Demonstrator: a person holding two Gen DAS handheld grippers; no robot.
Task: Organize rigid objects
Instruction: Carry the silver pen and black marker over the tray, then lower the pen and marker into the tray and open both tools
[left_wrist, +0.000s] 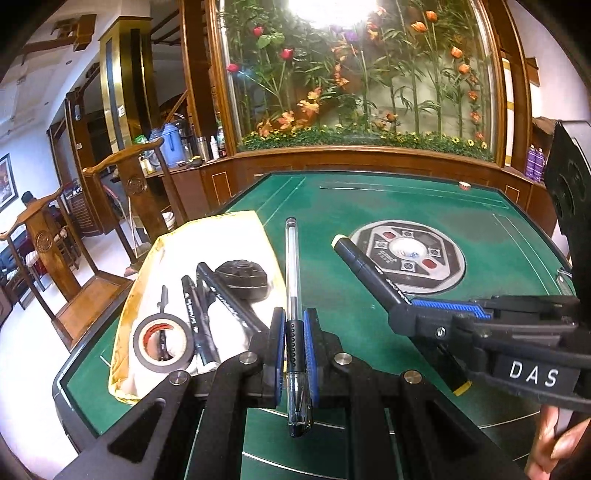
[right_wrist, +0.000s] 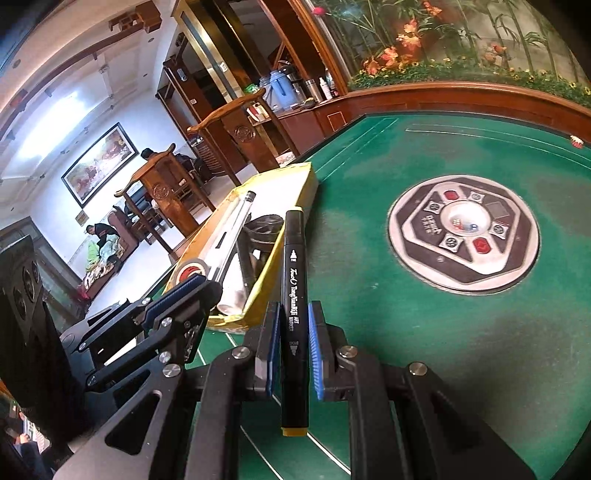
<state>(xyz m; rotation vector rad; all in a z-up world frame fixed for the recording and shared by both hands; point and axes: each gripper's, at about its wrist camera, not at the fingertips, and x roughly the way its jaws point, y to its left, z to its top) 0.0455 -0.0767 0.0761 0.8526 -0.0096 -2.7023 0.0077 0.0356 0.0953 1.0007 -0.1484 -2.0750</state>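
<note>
The left gripper grips a clear pen by its grip; the right gripper clamps a black marker, both above the counter.

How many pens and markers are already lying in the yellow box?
3 visible in the yellow box: a small pen poking through the tape roll, a black marker, and a longer black marker. More may be hidden.

My left gripper holds a pen over the table, with the box to its left. My right gripper holds a marker beside it; the dial lies ahead right.
</note>
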